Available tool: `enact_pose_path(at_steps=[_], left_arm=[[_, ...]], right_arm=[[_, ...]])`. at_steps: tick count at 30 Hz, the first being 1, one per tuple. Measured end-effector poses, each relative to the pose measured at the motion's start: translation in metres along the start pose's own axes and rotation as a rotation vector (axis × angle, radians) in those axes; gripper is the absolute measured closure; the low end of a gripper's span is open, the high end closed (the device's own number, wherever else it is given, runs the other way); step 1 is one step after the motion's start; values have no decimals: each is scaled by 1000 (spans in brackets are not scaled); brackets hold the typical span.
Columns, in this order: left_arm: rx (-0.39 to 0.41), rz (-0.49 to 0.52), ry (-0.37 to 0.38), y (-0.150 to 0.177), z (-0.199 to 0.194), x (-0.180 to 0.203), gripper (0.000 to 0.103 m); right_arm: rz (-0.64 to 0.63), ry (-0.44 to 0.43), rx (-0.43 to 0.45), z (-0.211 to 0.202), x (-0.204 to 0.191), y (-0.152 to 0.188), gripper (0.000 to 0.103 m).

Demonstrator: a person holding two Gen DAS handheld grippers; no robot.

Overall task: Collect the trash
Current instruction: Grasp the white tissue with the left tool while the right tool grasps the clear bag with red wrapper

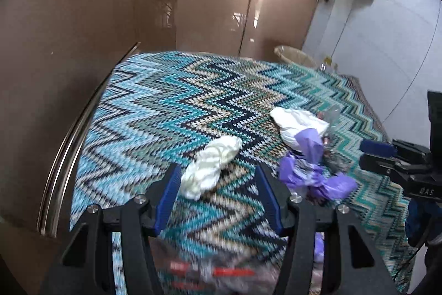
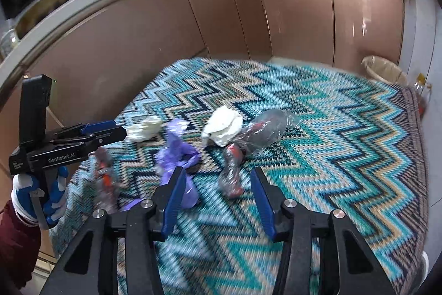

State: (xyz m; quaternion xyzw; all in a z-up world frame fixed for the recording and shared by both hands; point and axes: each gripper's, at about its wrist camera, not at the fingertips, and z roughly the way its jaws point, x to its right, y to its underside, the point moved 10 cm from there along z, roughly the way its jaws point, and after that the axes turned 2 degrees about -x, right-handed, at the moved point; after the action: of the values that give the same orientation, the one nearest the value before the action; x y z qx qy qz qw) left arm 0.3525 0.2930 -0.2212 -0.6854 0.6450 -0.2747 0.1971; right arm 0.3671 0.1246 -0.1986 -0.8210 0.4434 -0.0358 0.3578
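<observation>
Trash lies scattered on your zigzag-cloth bench (image 2: 331,129): a white wad (image 1: 211,166), purple plastic (image 2: 176,154), a second white wad (image 2: 223,127) and clear wrappers (image 2: 265,129). Your left tool (image 1: 218,179) is spread, nothing gripped, the first wad just ahead. Your right tool (image 2: 218,184) is likewise released, a wrapper (image 2: 231,173) just beyond its tips.

A table under a zigzag cloth (image 2: 317,129) bears white wads (image 2: 223,127), purple gloves (image 2: 176,151) and clear crumpled wrappers (image 2: 265,129).
</observation>
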Motion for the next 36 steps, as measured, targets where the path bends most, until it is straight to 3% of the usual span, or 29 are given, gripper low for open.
enact_pose_path(at_steps=[4,12,21,36], left_arm=[[-36,41,-9,-3,19,2,51],[-94,44,1,4,37,0,73],[-97,15,6,4,40,-5,87],[2,-35,27,-5,-9,-3,90]], right_arm=[[31,-12,-45,28,9,-2,60],[43,-10,-78,47,13,2,65],[61,-14,-76,51,18,0,81],[54,-13,-23,7,11,7,84]])
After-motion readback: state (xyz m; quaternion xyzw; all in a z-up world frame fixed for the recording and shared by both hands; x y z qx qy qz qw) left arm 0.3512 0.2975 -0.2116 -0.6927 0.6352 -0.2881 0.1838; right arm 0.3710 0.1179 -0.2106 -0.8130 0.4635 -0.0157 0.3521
